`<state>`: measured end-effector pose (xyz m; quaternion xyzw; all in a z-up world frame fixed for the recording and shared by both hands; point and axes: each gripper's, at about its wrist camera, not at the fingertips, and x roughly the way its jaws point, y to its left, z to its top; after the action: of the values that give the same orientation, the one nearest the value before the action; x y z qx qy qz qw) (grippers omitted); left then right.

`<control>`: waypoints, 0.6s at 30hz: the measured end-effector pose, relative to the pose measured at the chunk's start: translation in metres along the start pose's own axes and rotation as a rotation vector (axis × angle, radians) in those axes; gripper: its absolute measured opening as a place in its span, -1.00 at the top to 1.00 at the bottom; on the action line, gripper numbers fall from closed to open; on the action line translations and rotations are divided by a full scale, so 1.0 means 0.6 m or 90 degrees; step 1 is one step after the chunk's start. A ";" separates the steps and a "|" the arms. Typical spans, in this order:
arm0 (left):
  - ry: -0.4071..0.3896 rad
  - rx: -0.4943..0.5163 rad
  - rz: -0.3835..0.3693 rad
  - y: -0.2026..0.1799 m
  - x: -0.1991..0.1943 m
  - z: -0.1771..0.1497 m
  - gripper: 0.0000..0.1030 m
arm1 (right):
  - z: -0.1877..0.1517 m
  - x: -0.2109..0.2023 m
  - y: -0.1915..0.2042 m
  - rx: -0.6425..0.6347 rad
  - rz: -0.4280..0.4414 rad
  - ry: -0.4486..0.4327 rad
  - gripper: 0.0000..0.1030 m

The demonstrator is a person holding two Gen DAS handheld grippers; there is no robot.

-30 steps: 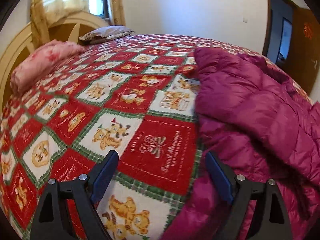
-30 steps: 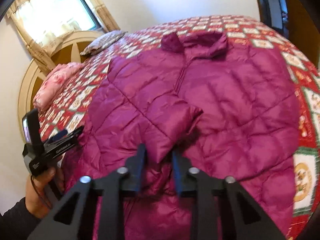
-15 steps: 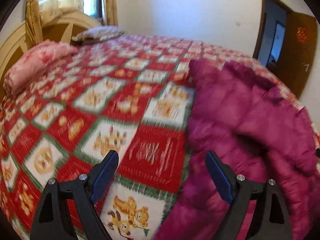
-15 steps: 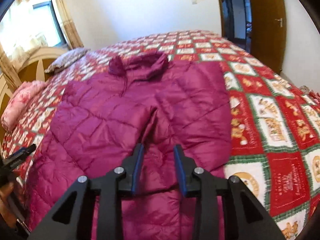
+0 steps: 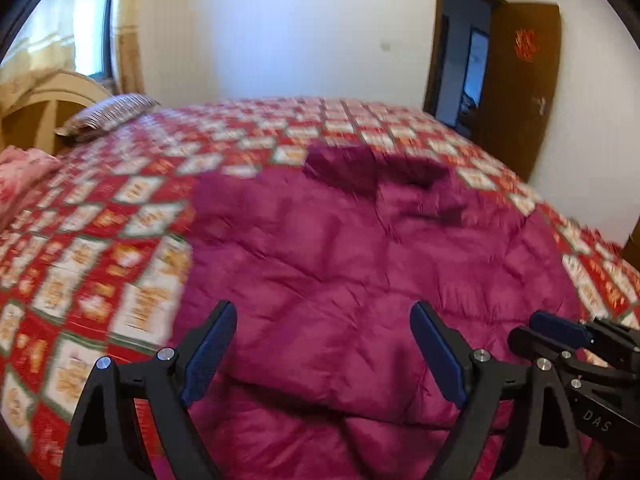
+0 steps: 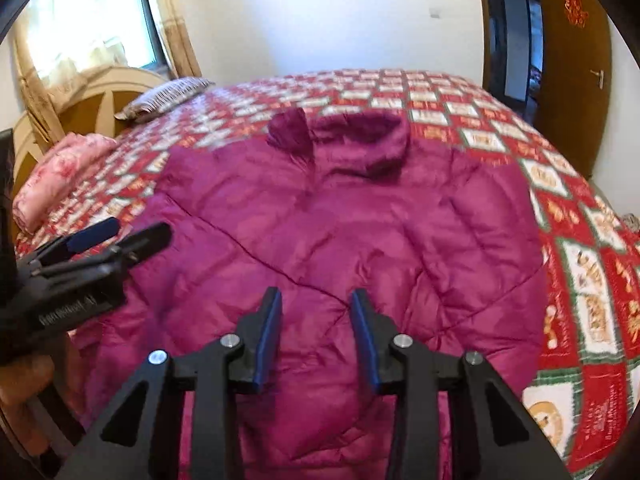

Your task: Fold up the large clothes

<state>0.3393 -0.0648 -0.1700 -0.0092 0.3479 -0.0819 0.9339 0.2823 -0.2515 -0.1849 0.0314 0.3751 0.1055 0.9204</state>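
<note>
A magenta quilted puffer jacket [image 6: 352,224] lies spread on the bed, collar at the far end, a sleeve folded across its front. It also shows in the left wrist view [image 5: 340,264]. My left gripper [image 5: 324,352] is open and empty above the jacket's near left part. My right gripper [image 6: 316,340] is open and empty above the jacket's near hem. Each gripper appears in the other's view: the right one at the right edge [image 5: 560,332], the left one at the left edge [image 6: 116,236].
The bed has a red, white and green patchwork quilt [image 6: 580,264]. A folded pink blanket [image 6: 56,180] and a striped pillow [image 6: 164,98] lie by the cream headboard [image 6: 100,92]. A brown door [image 5: 516,88] stands open at the far right.
My right gripper has let go of the sleeve and opened; the sleeve lies flat on the jacket. My left gripper has swung right, from over the quilt to over the jacket.
</note>
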 end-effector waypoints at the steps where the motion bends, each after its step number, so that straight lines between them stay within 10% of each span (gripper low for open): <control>1: 0.016 0.000 0.004 -0.003 0.017 -0.008 -0.72 | -0.005 0.006 -0.004 0.003 0.001 0.007 0.27; 18: 0.099 0.017 -0.002 -0.014 0.076 -0.039 -0.86 | -0.040 0.030 -0.006 -0.025 -0.019 0.027 0.30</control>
<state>0.3568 -0.0794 -0.2165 0.0094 0.4183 -0.0887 0.9039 0.2790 -0.2513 -0.2148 0.0052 0.3928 0.1001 0.9141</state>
